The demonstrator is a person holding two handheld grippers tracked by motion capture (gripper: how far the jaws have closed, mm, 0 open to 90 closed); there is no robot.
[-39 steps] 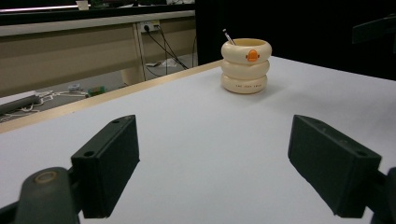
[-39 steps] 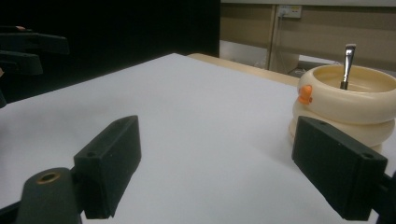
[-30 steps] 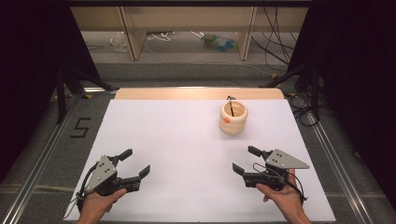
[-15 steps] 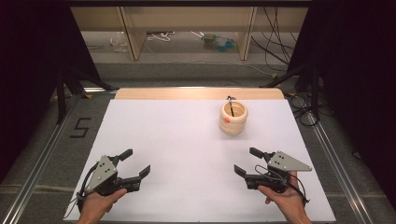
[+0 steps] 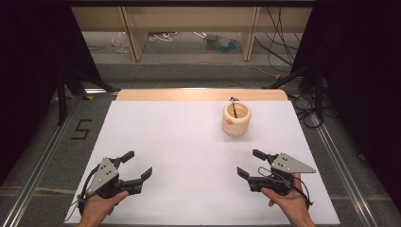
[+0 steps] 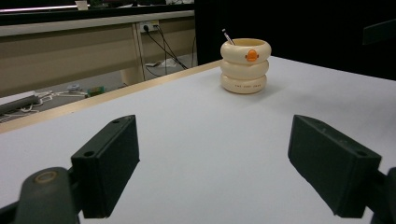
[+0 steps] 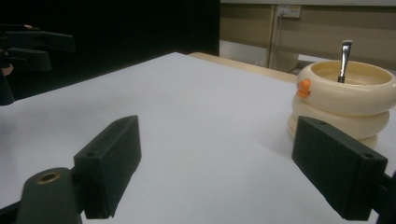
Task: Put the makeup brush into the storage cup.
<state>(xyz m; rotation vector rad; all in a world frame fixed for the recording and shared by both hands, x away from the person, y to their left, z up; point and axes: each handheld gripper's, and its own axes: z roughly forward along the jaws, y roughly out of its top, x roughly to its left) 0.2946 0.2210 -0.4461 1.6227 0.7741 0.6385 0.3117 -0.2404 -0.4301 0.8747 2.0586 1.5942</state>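
A cream ringed cup (image 5: 236, 119) with an orange mark stands on the white table top (image 5: 179, 137), right of centre toward the back. A thin dark-handled tool (image 5: 233, 106) leans inside it. The same cup (image 6: 245, 66) rises far ahead in the left gripper view, and the cup (image 7: 343, 100) sits close at the right in the right gripper view. My left gripper (image 5: 137, 165) rests open near the front left corner. My right gripper (image 5: 251, 163) lies open at the front right, well short of the cup. Nothing lies between either pair of jaws.
A pale wooden strip (image 5: 198, 94) borders the table's far edge. Metal rails (image 5: 42, 161) run along both sides. Beyond the table stand wooden furniture legs (image 5: 135, 40), with cables (image 5: 279, 49) across the floor. A "5" (image 5: 81, 128) is marked on the floor at left.
The right gripper has slid slightly toward the front of the table. The left gripper and the cup have stayed put.
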